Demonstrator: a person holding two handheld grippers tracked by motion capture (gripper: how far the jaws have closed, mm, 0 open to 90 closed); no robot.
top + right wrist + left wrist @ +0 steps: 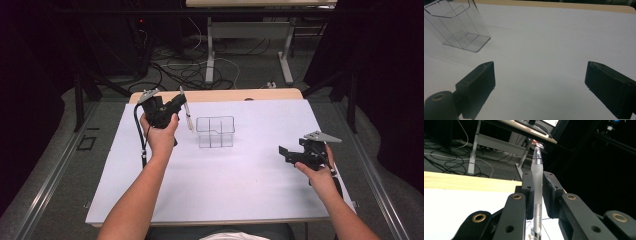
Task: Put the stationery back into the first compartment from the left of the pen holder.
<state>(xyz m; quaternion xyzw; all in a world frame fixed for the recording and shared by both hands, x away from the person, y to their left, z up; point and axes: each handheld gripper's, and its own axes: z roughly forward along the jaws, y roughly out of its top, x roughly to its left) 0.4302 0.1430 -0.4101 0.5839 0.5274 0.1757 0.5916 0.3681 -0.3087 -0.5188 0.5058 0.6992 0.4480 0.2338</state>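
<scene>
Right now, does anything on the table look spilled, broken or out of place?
Nothing stands out. The clear holder stands upright on the white table, with no crack that I can see. The left claw holds a pen upright, above the table beside the holder. The right claw is open over bare table.

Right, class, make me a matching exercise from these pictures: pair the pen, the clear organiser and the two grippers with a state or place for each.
Things:
1. pen
2. clear organiser
3. left gripper
4. right gripper

States:
a. jaws wide apart, nothing between them
b. stands on the white table, compartments bare
c. clamped upright between black jaws
d. shut, raised beside the organiser

Pairs: 1-c, 2-b, 3-d, 4-a
</scene>
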